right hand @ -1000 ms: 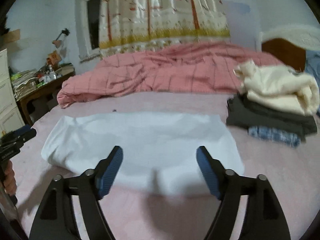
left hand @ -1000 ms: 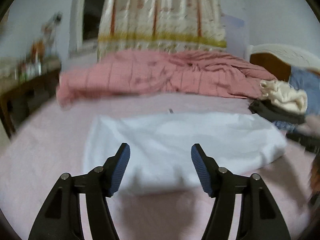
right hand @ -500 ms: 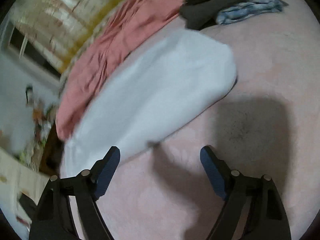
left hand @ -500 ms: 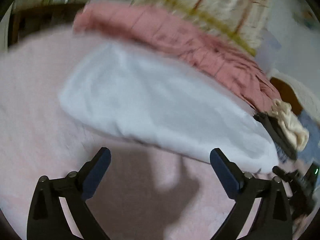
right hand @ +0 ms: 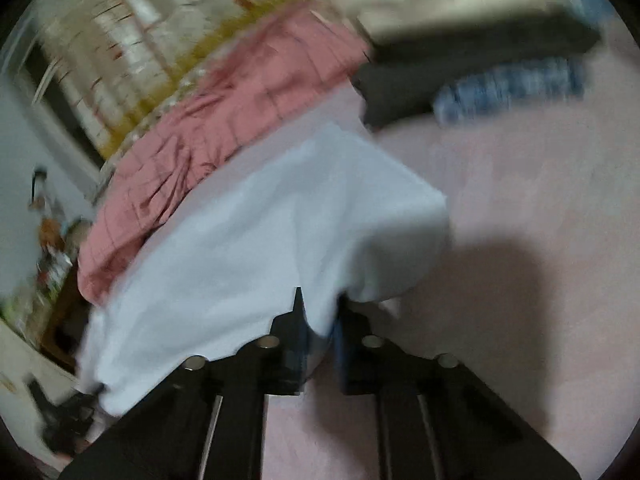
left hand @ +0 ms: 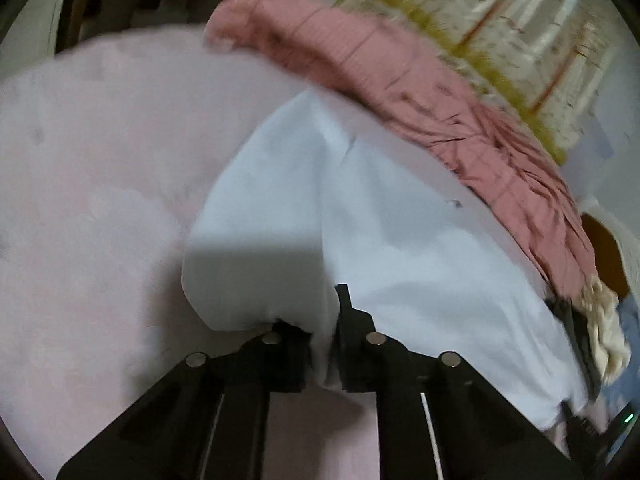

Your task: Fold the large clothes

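The white garment (left hand: 400, 240), already folded into a long band across the frame centre on the pink bed (left hand: 88, 200), is pinched at each end by the closed left gripper (left hand: 324, 340) and right gripper (right hand: 320, 340), a further fold being judged outstanding.

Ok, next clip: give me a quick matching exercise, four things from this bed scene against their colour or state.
Things:
1. white garment
2. quilt
3. left gripper
4. bed sheet

Descriptions:
A. pale pink, flat under everything
B. shut on an end of the cloth
C. salmon pink, bunched by the curtain
D. folded, held at both ends

Pairs: 1-D, 2-C, 3-B, 4-A
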A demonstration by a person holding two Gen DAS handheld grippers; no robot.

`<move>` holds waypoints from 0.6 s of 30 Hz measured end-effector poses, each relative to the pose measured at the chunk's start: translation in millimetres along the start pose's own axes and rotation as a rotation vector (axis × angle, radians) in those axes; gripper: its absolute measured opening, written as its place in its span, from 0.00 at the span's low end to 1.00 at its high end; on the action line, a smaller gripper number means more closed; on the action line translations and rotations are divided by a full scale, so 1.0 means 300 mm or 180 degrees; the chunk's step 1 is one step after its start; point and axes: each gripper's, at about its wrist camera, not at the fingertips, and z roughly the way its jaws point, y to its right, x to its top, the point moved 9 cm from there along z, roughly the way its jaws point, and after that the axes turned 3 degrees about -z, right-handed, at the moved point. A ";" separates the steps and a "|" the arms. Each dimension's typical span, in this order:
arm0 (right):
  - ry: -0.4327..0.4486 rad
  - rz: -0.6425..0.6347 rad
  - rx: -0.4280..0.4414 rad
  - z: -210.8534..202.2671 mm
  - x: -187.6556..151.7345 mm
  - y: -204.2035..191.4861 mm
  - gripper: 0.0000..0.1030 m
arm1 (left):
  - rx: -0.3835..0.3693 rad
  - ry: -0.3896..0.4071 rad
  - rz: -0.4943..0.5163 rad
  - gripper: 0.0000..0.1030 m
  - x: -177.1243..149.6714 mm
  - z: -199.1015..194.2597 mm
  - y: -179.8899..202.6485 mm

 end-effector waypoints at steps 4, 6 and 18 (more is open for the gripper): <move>0.0277 -0.0525 -0.0182 -0.159 0.014 -0.069 0.08 | -0.0121 -0.0010 0.0087 0.09 -0.045 -0.163 -0.023; 0.0207 -0.0426 -0.0097 -0.226 -0.015 -0.054 0.08 | -0.0117 -0.0066 0.0203 0.09 -0.097 -0.213 -0.057; -0.0018 -0.0846 -0.0578 -0.355 -0.206 0.054 0.57 | 0.0511 0.0365 0.1095 0.77 -0.249 -0.340 -0.065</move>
